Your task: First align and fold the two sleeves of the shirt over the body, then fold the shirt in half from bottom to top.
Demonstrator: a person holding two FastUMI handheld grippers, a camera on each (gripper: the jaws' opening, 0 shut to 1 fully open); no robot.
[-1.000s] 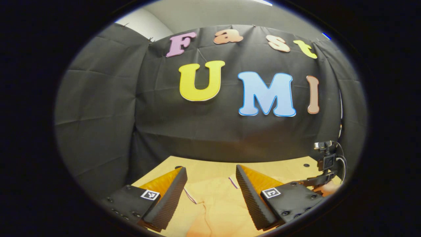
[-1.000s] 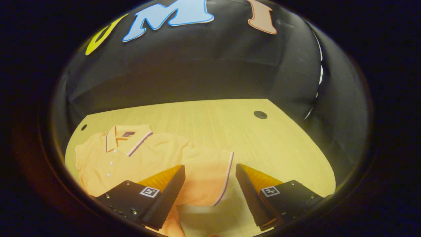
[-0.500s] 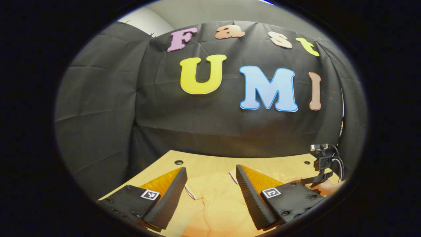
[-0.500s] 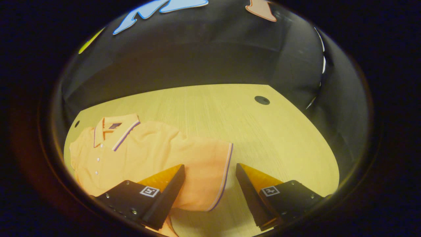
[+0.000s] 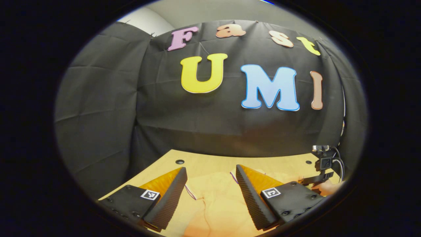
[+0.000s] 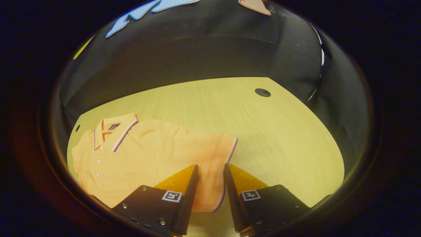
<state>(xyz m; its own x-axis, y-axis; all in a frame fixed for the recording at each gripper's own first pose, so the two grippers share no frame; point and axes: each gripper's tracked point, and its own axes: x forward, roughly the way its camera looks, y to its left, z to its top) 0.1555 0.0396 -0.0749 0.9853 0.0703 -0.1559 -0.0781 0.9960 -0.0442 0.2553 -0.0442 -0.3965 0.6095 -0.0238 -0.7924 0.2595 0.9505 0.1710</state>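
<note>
An orange polo shirt [image 6: 154, 154] lies flat on the wooden table [image 6: 269, 131], collar [image 6: 113, 130] to the left in the right gripper view. Its short sleeve [image 6: 215, 149], with a striped hem, reaches between the fingers of my right gripper [image 6: 211, 164]. The jaws stand half narrowed around the hem, with a gap still showing. In the left gripper view my left gripper [image 5: 211, 171] hangs open over orange shirt cloth [image 5: 213, 204] with a striped sleeve edge. The right gripper [image 5: 324, 171] and the hand [image 5: 329, 188] that holds it appear at the far right.
The black cloth wall closes off the back and sides of the table. A round dark hole [image 6: 262, 92] sits near the table's far right corner, and another hole [image 5: 179, 162] near the far left edge. Bare wood lies to the right of the sleeve.
My right gripper has dropped toward the sleeve hem and its jaws have narrowed around it. The left gripper has barely moved and stays open.
</note>
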